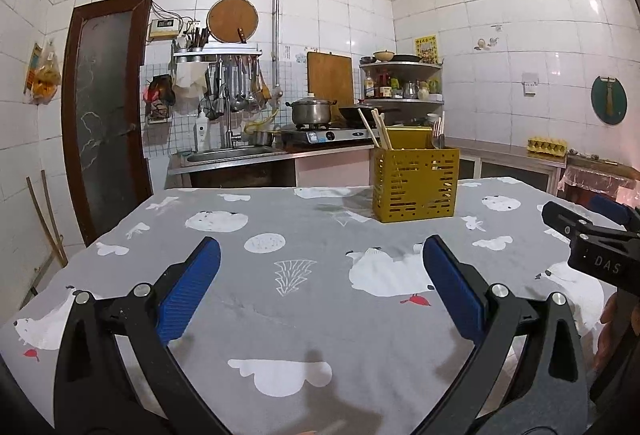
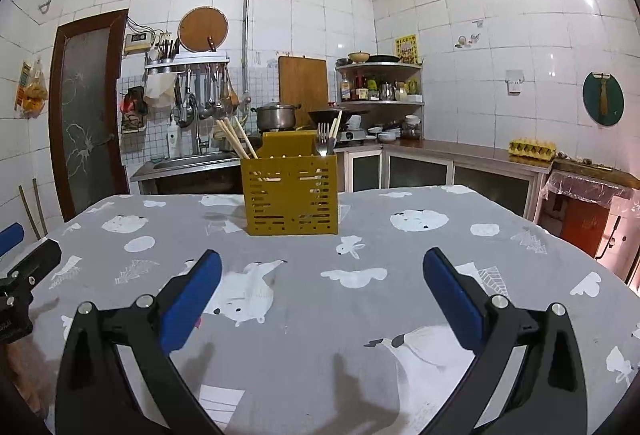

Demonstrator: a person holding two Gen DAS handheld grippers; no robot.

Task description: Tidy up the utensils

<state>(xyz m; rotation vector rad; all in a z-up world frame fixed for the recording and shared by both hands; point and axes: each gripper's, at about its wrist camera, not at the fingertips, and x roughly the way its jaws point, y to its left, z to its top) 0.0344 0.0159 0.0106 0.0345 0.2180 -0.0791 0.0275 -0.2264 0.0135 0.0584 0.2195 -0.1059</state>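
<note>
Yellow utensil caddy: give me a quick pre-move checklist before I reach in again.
1. Left gripper open, holding nothing: ok.
2. Right gripper open, holding nothing: ok.
3. Yellow utensil caddy upright on the tablecloth: ok.
4. Chopsticks in the left compartment, fork in the right: ok.
5. Loose utensils left on the cloth: none visible, but edges out of view, cannot tell.

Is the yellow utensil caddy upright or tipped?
Upright: yellow utensil caddy sits flat on the tablecloth, chopsticks and fork poking out its top.
</note>
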